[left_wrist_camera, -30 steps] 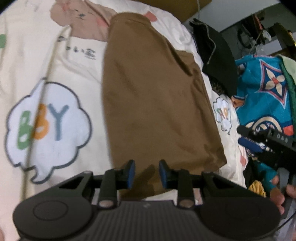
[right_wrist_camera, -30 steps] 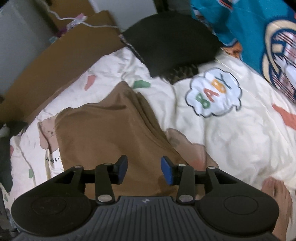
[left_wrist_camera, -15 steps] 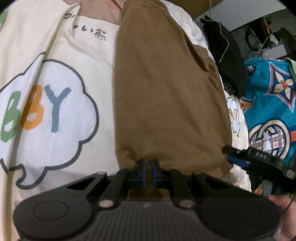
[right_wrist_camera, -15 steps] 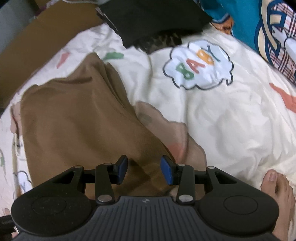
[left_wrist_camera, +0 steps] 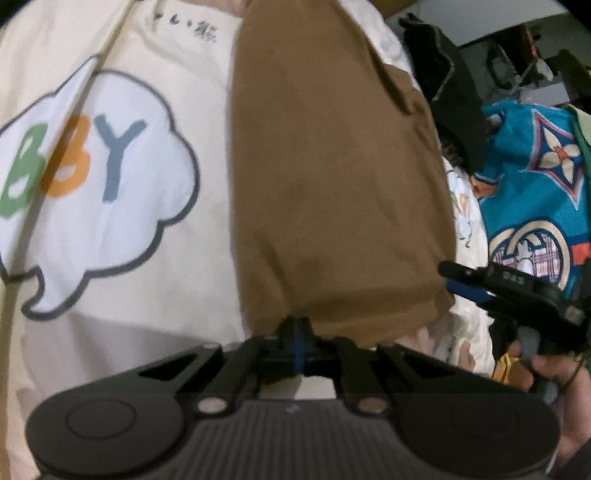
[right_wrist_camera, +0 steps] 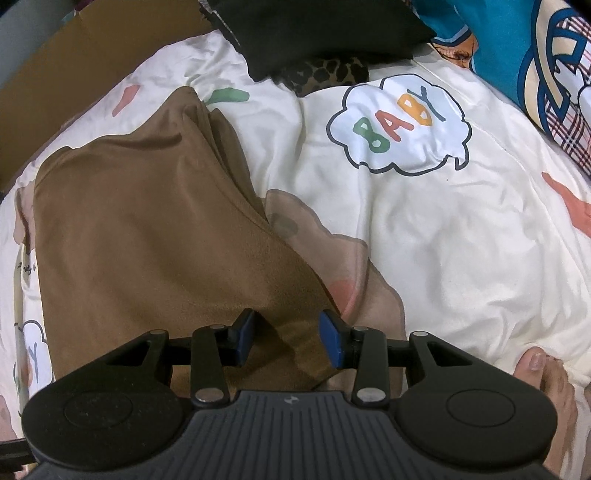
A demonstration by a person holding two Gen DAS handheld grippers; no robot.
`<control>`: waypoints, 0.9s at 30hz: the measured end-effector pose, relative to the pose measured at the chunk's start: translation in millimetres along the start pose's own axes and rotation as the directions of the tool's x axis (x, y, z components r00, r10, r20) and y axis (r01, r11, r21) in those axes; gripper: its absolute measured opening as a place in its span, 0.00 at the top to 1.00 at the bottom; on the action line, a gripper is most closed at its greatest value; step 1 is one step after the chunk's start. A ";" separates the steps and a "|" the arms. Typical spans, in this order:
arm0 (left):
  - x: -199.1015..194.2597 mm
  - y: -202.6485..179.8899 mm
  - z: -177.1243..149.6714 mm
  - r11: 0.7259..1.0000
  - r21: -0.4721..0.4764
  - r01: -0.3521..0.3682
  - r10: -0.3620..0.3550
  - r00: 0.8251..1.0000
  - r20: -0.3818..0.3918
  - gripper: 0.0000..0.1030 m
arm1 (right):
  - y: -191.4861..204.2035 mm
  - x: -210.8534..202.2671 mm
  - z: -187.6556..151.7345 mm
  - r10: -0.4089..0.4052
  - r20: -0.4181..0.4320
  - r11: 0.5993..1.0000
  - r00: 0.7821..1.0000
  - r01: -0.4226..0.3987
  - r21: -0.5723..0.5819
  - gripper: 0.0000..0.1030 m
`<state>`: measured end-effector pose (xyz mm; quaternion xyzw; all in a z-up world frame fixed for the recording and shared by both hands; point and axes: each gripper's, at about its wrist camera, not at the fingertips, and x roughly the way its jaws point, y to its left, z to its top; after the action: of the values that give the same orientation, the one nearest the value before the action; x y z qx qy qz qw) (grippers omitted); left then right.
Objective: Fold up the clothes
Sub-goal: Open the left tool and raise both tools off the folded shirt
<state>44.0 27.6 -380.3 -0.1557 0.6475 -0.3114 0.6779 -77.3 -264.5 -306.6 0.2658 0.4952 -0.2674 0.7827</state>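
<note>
Pinching brown garment (left_wrist_camera: pixel 332 192) hem, left tool (left_wrist_camera: pixel 298 332).

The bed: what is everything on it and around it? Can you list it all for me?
brown cloth garment: one, brown, flat on the bedsheet, near edge at both claws
cream cartoon bedsheet: one, cream with BABY cloud prints, under everything
black fabric piece: one, black, far end of bed
leopard-print fabric: one, brown spotted, under the black piece
teal patterned fabric: one, teal, right side of bed
brown cardboard: one, brown, beyond the bed's far left
bare foot: one, on the sheet's near right edge
left claw: one, black and blue, shut on the garment's edge
right claw: one, black and blue, open over the garment
</note>
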 end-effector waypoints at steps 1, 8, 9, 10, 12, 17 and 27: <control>0.0 1.4 -0.8 1.000 -0.011 0.002 -0.002 1.000 -0.001 0.98 | 0.2 -2.1 1.5 -0.003 -0.001 1.000 1.000 0.003 -0.003 0.56; -30.2 -12.0 3.7 1.000 0.003 0.024 -0.024 1.000 0.019 0.80 | 11.9 -24.5 27.2 0.070 0.003 0.997 0.998 -0.070 -0.040 0.55; -34.5 -13.7 6.6 0.999 -0.004 0.032 -0.032 0.999 0.026 0.79 | 16.4 -27.5 32.8 0.081 0.000 0.995 0.997 -0.081 -0.055 0.55; -40.8 -14.5 9.0 0.999 -0.011 0.034 -0.033 0.999 0.036 0.72 | 21.2 -30.8 38.8 0.093 -0.001 0.993 0.996 -0.093 -0.070 0.55; -52.4 -18.2 14.7 1.000 -0.011 0.027 -0.026 0.998 0.059 0.58 | 31.9 -36.9 52.7 0.124 -0.008 0.987 0.992 -0.124 -0.103 0.55; -77.3 -29.9 34.0 1.000 0.019 -0.006 0.003 0.993 0.122 0.50 | 49.4 -47.0 80.7 0.149 -0.026 0.972 0.988 -0.152 -0.182 0.55; -98.2 -43.7 80.9 0.997 0.043 -0.061 0.052 0.984 0.172 0.47 | 62.6 -65.0 130.9 0.113 -0.095 0.906 0.989 -0.142 -0.400 0.54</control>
<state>116.4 40.2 -267.7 -0.1470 0.5837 -0.2930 0.7429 24.5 -298.7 -189.3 0.1387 0.5485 -0.0978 0.8187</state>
